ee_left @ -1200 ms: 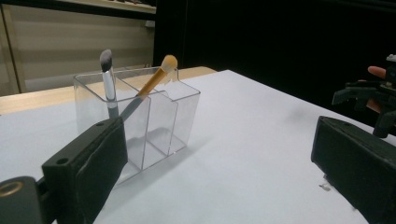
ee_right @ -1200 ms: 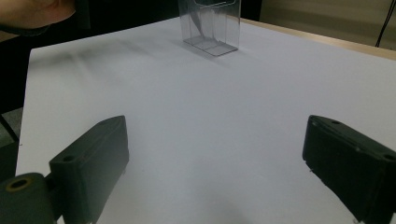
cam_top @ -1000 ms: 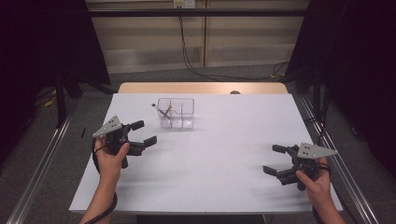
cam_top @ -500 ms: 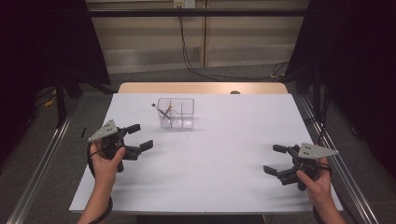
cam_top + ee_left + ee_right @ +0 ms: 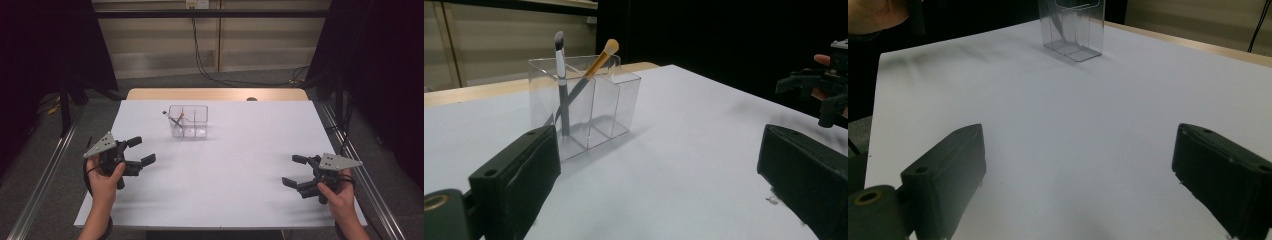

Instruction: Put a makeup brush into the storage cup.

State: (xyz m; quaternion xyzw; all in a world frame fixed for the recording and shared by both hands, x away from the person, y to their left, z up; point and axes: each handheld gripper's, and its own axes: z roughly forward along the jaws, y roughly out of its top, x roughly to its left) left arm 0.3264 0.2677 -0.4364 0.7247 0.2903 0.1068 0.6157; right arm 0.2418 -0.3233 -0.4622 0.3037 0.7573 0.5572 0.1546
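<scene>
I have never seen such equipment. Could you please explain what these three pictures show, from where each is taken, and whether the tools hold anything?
A person sits at a white table and holds one hand tool in each hand: the left gripper and the right gripper. Each has two black jaws, standing wide open with nothing between them. The high view looks down from above. The other two pictures come from cameras riding on the grippers, looking along their jaws. On the table stands a clear divided box. Two makeup brushes, a grey-handled brush and an orange-tipped brush, lean inside it.

Dim, soft overhead light on the white table (image 5: 240,165), dark surroundings, faint shadows, near claws slightly blurred.
</scene>
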